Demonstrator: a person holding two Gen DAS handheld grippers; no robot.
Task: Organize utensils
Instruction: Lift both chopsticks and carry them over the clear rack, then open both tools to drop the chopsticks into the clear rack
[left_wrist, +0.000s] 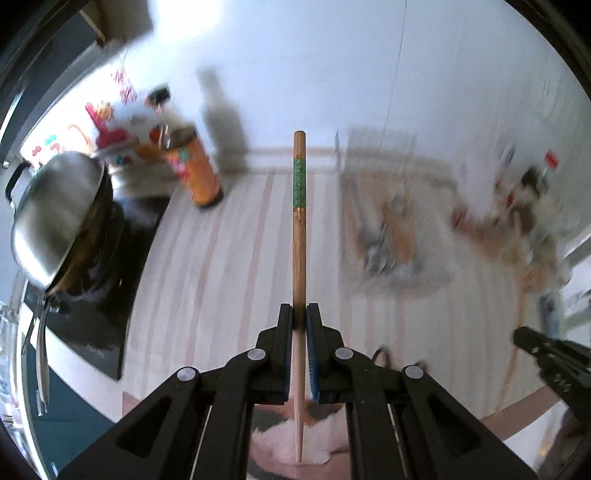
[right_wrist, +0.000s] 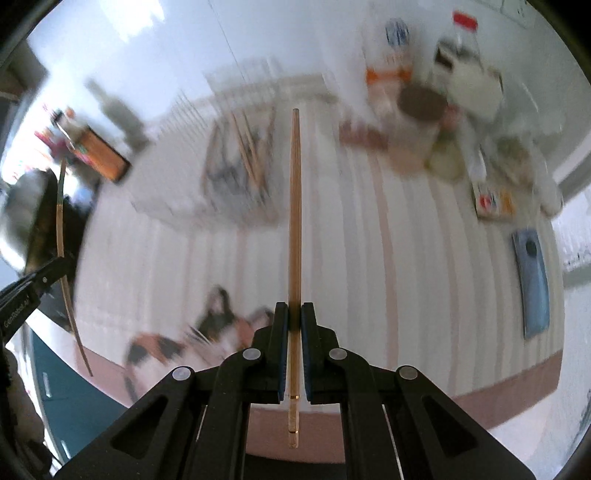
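1. Left tool (left_wrist: 299, 314) clamped on a green-banded chopstick (left_wrist: 299, 236), carried above the striped desk (left_wrist: 221, 258).
2. Right tool (right_wrist: 294, 314) clamped on a plain chopstick (right_wrist: 294, 221), also airborne.
3. Utensil tray (right_wrist: 236, 173) at the desk's far side holds chopsticks already; contents blurred.
4. Judgement: partway done; both sticks are not yet placed.
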